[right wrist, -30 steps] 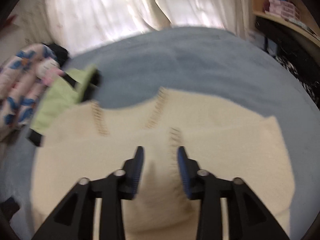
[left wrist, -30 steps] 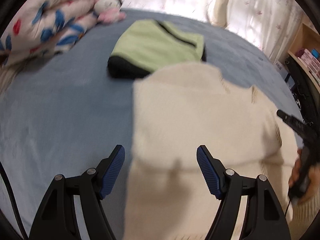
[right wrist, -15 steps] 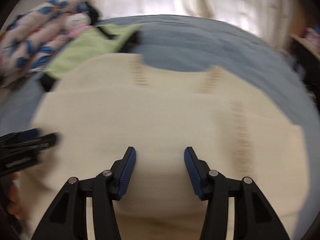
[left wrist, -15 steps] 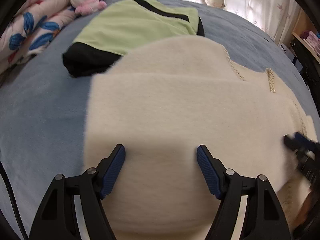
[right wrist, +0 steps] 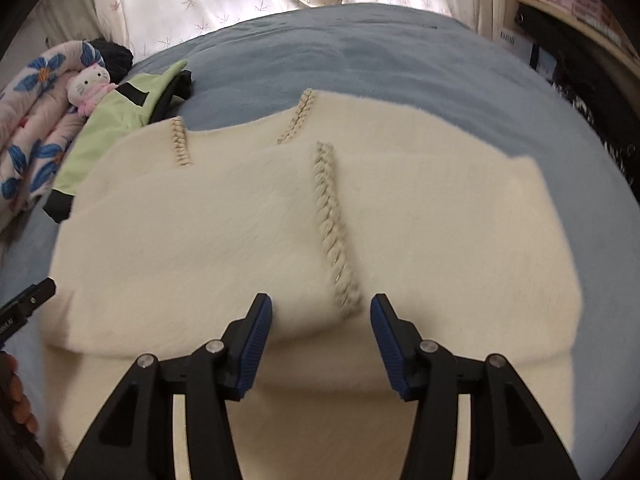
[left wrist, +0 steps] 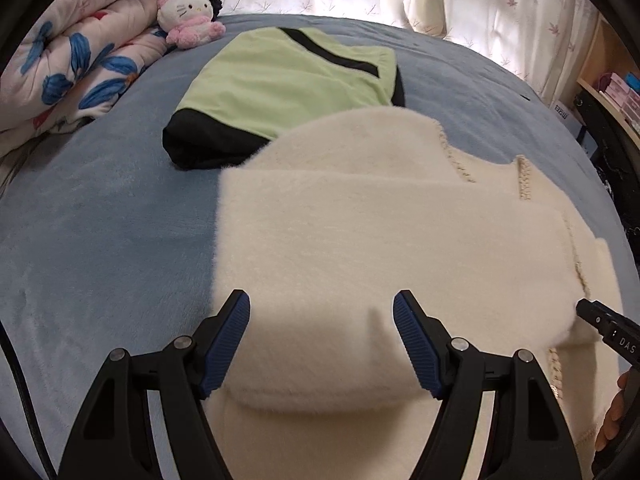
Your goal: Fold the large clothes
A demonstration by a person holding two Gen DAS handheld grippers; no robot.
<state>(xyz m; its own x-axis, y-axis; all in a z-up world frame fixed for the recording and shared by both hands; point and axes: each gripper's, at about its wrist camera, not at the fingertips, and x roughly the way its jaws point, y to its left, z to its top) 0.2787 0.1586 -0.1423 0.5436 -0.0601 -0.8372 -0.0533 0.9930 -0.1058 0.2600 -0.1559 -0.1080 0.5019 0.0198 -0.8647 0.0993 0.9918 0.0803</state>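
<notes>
1. Left wrist view. Cream fleece, thick and soft: the cream garment (left wrist: 360, 248) is lying folded on the blue bed (left wrist: 100, 248), a doubled layer ending in a rounded fold edge just ahead of the left tool (left wrist: 322, 344). That tool is hovering released, its jaws spread wide and gripping nothing. The pile is looking light, limp and likely to sag, so a pinch through both layers at the near fold edge is judged the best hold. The green and black garment (left wrist: 288, 80) is touching the cream one's far edge; bare bed is lying open to the left.

2. Right wrist view. The right tool (right wrist: 321, 340) is likewise standing released over the same fold edge, beside a braided seam (right wrist: 334, 232). Open bed is showing to the right and beyond; the floral quilt (right wrist: 32, 120) and plush toy (right wrist: 90, 84) are crowding the far left.
</notes>
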